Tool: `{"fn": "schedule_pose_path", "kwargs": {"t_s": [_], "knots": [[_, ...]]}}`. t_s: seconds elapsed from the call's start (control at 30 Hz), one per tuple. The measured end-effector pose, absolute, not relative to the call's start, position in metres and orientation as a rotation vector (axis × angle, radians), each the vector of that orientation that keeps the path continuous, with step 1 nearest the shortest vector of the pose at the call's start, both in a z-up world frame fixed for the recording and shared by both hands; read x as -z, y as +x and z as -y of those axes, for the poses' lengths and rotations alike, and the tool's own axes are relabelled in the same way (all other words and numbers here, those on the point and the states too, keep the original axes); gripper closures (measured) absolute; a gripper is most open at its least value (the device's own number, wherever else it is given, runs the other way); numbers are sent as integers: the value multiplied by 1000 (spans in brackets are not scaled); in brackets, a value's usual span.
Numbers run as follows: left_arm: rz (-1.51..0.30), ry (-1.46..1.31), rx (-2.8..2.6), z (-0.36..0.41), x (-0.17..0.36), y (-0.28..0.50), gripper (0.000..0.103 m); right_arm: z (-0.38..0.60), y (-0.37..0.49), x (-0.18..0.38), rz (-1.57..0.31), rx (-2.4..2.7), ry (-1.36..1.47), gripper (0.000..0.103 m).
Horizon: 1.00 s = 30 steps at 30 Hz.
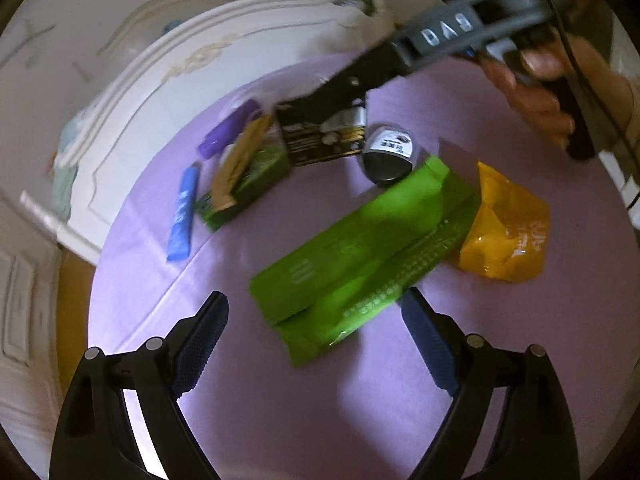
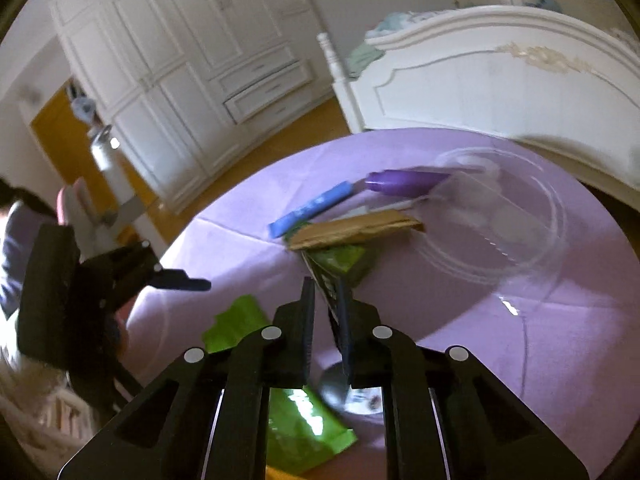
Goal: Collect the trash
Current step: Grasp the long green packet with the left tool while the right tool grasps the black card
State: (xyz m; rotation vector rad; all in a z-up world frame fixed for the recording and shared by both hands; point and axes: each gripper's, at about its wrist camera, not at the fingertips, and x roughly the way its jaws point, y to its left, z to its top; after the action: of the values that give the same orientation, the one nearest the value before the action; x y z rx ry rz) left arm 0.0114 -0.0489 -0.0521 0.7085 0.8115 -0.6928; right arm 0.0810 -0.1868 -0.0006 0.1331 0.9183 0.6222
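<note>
Item: dark printed packet (image 1: pixel 322 136), flat, thin card or foil. Location: on the lilac-covered counter (image 1: pixel 280 400), leaning against the small green carton (image 1: pixel 256 184), with the grey round tub (image 1: pixel 386 156) just beside it on the other side.

Right tool (image 2: pixel 326 300): jaws nearly closed, pinching the packet's upper edge.

Left tool (image 1: pixel 316 320): jaws spread wide, empty, hovering over the near end of the long green pouch (image 1: pixel 360 252), not touching.

Other trash, placed from the green carton: blue sachet (image 1: pixel 182 216) and purple tube (image 1: pixel 230 130) on its far side; yellow bag (image 1: pixel 506 232) beyond the green pouch; clear plastic lid (image 2: pixel 496 220) nearby.

Handling, judged: the packet is light, thin and bendable, likely slippery; an edge grip suits it. The pouch is soft and crinkly; take it at its flattened end seam.
</note>
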Motion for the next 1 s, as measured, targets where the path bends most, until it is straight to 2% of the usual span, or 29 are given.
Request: {"fn": "schedule_pose_path", "kwargs": {"t_s": [0.3,0.43,0.7,0.87,1.0], "knots": [[-753,760,710,81,54,31,14,200,88,15,-945,-596,187,90],[-719,779,710,92,54,30,14,214,87,21,-947,-582,272,100],[-619,871,700,113,52,17,11,262,83,25,-863,-596,546,100],[-558,1005,705,145,56,16,11,271,80,23,-831,-584,581,100],[-564,1000,742,168,53,20,12,276,80,24,-809,-564,603,100]]}}
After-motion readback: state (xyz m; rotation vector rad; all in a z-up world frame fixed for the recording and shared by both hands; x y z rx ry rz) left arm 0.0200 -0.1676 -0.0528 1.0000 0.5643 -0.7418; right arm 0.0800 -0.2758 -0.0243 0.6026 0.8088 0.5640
